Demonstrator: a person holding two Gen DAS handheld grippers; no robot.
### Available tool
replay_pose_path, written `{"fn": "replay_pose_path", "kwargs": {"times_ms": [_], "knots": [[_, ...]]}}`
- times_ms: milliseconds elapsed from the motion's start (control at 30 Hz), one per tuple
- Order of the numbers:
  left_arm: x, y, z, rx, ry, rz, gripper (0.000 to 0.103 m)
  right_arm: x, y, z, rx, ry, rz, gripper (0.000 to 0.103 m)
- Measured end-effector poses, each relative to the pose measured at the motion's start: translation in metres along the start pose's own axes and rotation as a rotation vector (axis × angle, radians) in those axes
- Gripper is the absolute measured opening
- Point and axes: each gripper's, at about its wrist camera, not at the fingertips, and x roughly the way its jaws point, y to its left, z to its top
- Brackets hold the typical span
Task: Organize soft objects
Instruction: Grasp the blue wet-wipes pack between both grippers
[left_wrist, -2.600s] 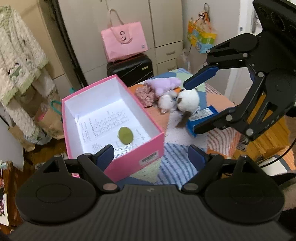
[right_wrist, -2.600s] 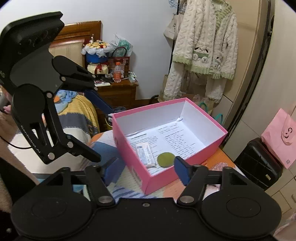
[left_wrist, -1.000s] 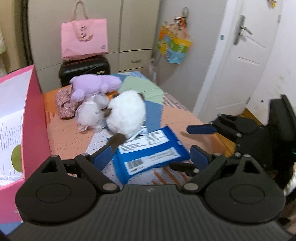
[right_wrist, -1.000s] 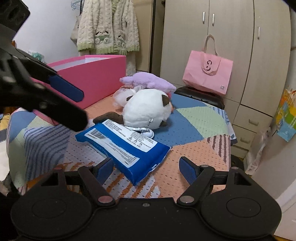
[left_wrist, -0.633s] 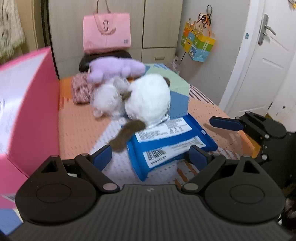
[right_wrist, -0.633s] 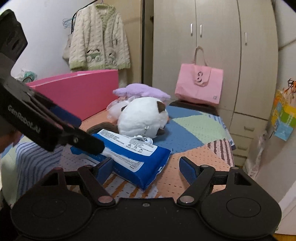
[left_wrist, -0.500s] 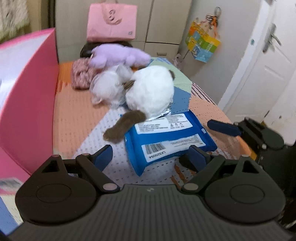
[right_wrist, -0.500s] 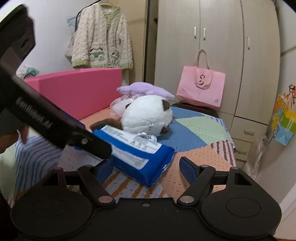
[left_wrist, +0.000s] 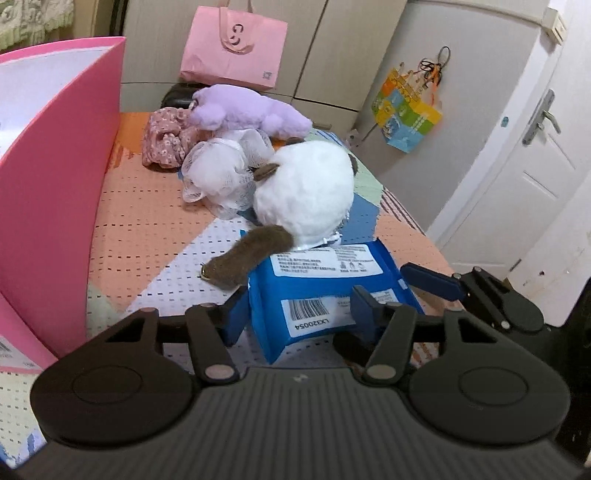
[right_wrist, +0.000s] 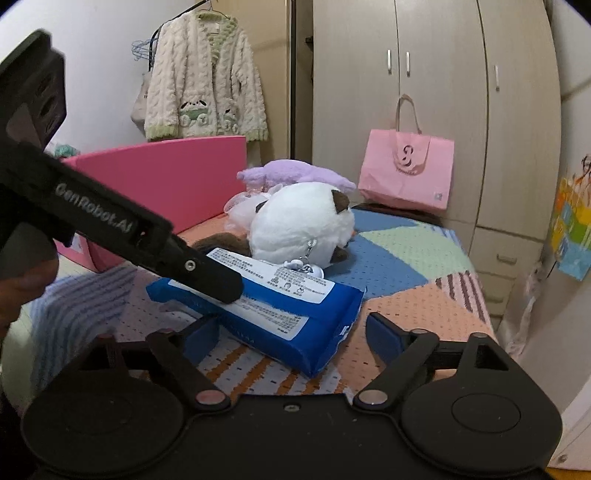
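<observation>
Since the earlier frames both of our grippers have left the pink box (left_wrist: 55, 192) and dropped to the blue pack (left_wrist: 325, 291) lying on the patchwork-covered desk (left_wrist: 147, 229), in front of the heap of soft toys. Our left gripper (left_wrist: 295, 314) has just been closing, and its pads now press the near end of the pack from both sides, the wrapper bunching up between them. Our right gripper (right_wrist: 291, 339) has just been opening; it stands spread, the pack's other end between its fingers but no pad touching it, as far as we can tell. The white plush cat (left_wrist: 303, 195) rests against the pack's far edge, its brown tail (left_wrist: 247, 258) draped beside it, with the mesh puff (left_wrist: 221, 173), the purple plush (left_wrist: 251, 114) and the floral cloth (left_wrist: 166, 140) behind. We judge the grasp is made: the pack can be lifted toward the box, though the cat may tumble as the pack slides out.
</observation>
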Motion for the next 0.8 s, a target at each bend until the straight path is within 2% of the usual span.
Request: {"fn": "replay_pose_path", "kwargs": {"times_ms": [67, 133, 167, 200, 400, 500, 800], "knots": [[0.001, -0.008, -0.002, 0.031, -0.006, 0.060, 0.056, 0.000, 0.002, 0.000, 0.008, -0.001, 0.012, 0.091], [-0.001, -0.014, -0.004, 0.052, -0.020, 0.071, 0.050, 0.001, 0.005, -0.001, 0.016, -0.010, 0.020, 0.088], [-0.002, -0.016, -0.004, 0.059, -0.025, 0.075, 0.049, 0.000, 0.006, -0.002, 0.017, -0.018, 0.020, 0.083], [-0.002, -0.019, -0.005, 0.067, -0.029, 0.080, 0.049, 0.000, 0.006, -0.003, 0.022, -0.026, 0.029, 0.078], [-0.009, -0.032, -0.012, 0.128, -0.069, 0.132, 0.048, -0.005, 0.011, -0.009, 0.032, -0.058, 0.028, 0.068], [-0.011, -0.039, -0.014, 0.163, -0.059, 0.152, 0.048, -0.007, 0.014, -0.010, 0.026, -0.066, 0.022, 0.067], [-0.025, -0.043, -0.017, 0.162, -0.043, 0.142, 0.048, -0.021, 0.023, -0.012, 0.049, -0.080, 0.021, 0.067]]}}
